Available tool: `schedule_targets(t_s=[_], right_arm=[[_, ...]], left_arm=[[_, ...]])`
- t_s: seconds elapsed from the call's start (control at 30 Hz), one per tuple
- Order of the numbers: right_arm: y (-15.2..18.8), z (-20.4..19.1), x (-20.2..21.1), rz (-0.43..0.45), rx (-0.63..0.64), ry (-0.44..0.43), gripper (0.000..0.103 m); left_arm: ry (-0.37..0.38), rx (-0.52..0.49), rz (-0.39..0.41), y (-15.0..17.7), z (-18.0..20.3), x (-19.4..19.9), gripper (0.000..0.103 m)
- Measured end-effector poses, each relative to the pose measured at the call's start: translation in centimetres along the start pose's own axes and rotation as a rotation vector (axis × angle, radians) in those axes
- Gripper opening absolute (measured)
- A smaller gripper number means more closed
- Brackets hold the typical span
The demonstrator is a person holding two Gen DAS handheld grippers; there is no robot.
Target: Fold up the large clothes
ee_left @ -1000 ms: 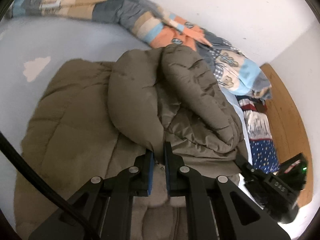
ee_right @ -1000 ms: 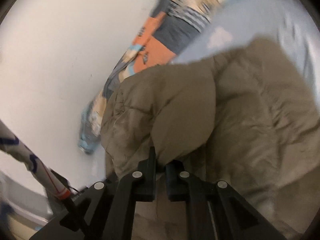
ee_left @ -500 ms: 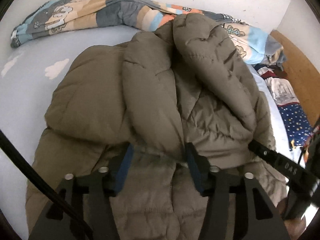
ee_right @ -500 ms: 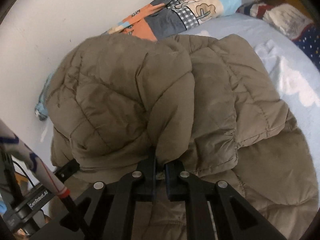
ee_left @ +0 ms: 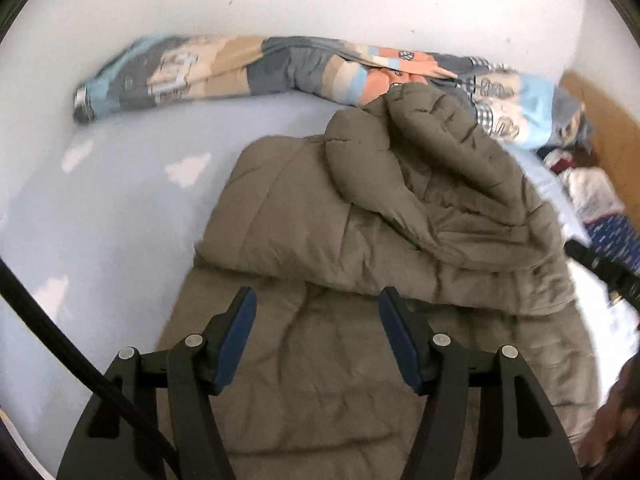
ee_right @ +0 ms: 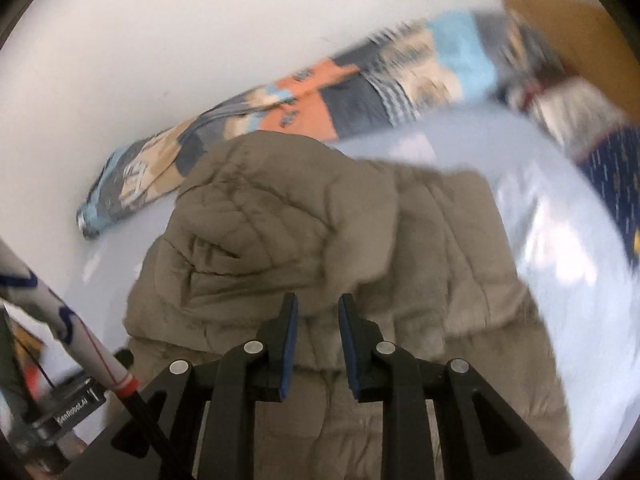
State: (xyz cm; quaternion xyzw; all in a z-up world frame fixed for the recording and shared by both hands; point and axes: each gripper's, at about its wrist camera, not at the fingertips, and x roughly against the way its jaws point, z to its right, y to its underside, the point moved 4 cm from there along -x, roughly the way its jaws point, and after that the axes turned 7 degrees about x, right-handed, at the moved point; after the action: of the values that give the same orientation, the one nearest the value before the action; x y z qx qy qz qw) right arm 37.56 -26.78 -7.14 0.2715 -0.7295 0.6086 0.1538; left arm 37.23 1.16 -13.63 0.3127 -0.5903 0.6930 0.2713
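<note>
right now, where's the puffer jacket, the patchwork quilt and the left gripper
puffer jacket [ee_left: 400, 216], left wrist view, folded-over top layer
patchwork quilt [ee_left: 280, 68], left wrist view, grey patch by the wall
left gripper [ee_left: 316, 304], left wrist view, midway between its open fingers

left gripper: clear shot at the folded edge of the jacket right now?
Probably yes. The left gripper is open with nothing between its pads, and the jacket's folded edge lies just ahead with nothing in the way.
</note>
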Motion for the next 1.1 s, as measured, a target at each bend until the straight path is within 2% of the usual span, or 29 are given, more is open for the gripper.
schedule_targets(t_s=[0.1, 0.2, 0.3, 0.4, 0.43, 0.5, 0.57, 0.63, 0.7, 0.77, 0.9, 1.0, 1.1], right_arm=[[-0.7, -1.5, -1.2, -0.002, 0.053, -0.017, 0.023], [-1.6, -2.6, -2.1, 0.001, 0.076, -0.031, 0.023], [-2.2, -3.4, -2.4, 0.012, 0.099, -0.032, 0.023], [-3.8, -2.9, -2.4, 0.05, 0.097, -0.017, 0.025], [-4.2, -2.4, -2.6, 0.053, 0.089, -0.008, 0.029], [-4.7, -1.4, -3.4, 0.046, 0.075, 0.013, 0.046], [-4.5, 0.2, -5.2, 0.005, 0.066, 0.049, 0.047], [-3.5, 1.5, -7.8, -0.087, 0.061, 0.067, 0.047], [-1.9, 2.3, -10.1, -0.158, 0.043, 0.045, 0.047], [-1.0, 2.4, -11.4, -0.182, 0.058, 0.044, 0.047], [-1.6, 2.5, -10.8, -0.227, 0.033, 0.05, 0.047], [-2.4, 2.5, -6.5, -0.172, 0.003, 0.011, 0.047], [-1.0, 2.1, -1.6, -0.129, 0.017, 0.003, 0.049]], left_arm=[[0.006, -0.017, -0.014, -0.5, 1.0, -1.4, 0.063], [-0.008, -0.069, 0.03, -2.4, 2.7, -2.3, 0.063], [0.039, -0.077, 0.091, -5.0, 4.3, -2.2, 0.063], [0.066, -0.079, 0.106, -6.8, 6.1, -3.4, 0.063], [0.065, -0.105, 0.095, -6.9, 6.7, -4.2, 0.063], [0.029, -0.15, 0.041, -6.5, 7.4, -6.4, 0.063], [-0.027, -0.135, -0.026, -5.7, 6.5, -8.8, 0.064], [-0.004, -0.093, -0.083, -5.1, 5.4, -10.3, 0.068], [-0.005, -0.1, -0.104, -5.0, 5.1, -10.8, 0.071], [-0.015, -0.106, -0.124, -5.2, 5.3, -11.1, 0.071], [-0.025, -0.093, -0.129, -5.2, 5.4, -9.0, 0.071], [0.012, -0.06, -0.091, -4.4, 4.4, -4.9, 0.071], [0.036, -0.056, -0.067, -2.3, 3.8, -0.8, 0.071]])
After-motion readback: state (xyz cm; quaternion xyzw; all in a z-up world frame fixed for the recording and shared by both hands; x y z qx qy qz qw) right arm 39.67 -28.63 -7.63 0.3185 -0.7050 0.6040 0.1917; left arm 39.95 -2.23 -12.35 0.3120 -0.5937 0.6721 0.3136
